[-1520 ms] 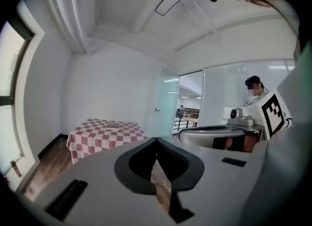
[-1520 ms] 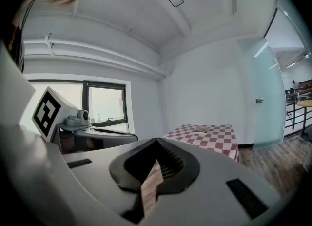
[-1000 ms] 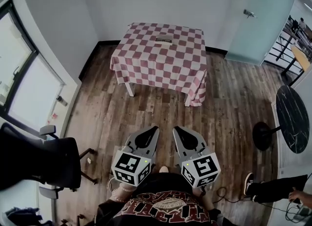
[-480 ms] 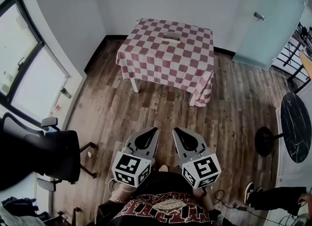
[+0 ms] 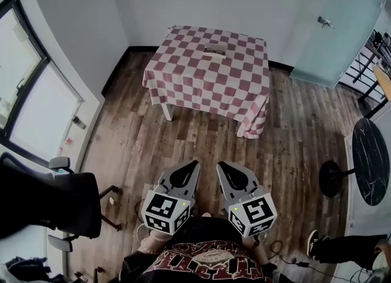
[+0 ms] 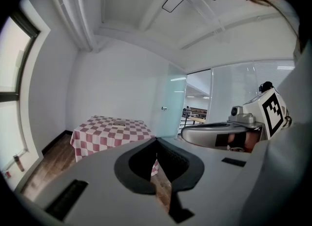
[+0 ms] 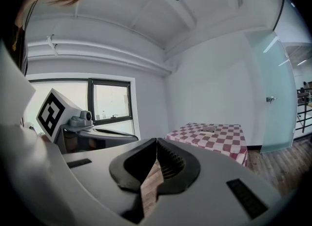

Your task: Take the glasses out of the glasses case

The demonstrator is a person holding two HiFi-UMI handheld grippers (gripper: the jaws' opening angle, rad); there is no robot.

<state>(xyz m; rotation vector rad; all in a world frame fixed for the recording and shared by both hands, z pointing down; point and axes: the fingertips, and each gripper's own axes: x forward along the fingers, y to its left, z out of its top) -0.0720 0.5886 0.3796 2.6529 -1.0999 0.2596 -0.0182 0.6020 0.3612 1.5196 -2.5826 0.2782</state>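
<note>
A small grey glasses case [image 5: 214,49] lies near the far edge of a table with a red-and-white checked cloth [image 5: 208,77]; it also shows as a small dark shape on the table in the left gripper view [image 6: 119,122] and the right gripper view [image 7: 210,130]. The glasses themselves are not visible. My left gripper [image 5: 194,164] and right gripper [image 5: 220,164] are held close to my body, far short of the table, side by side over the wooden floor. Both are shut with nothing between the jaws.
A black office chair [image 5: 55,199] stands at the left by a window [image 5: 30,104]. A frosted glass door [image 5: 333,19] is at the far right, a round black table [image 5: 369,153] at the right edge. Wooden floor [image 5: 183,141] lies between me and the checked table.
The view has shifted slightly, so the table sits a little differently in the frame. Both grippers keep the same pose and stay shut.
</note>
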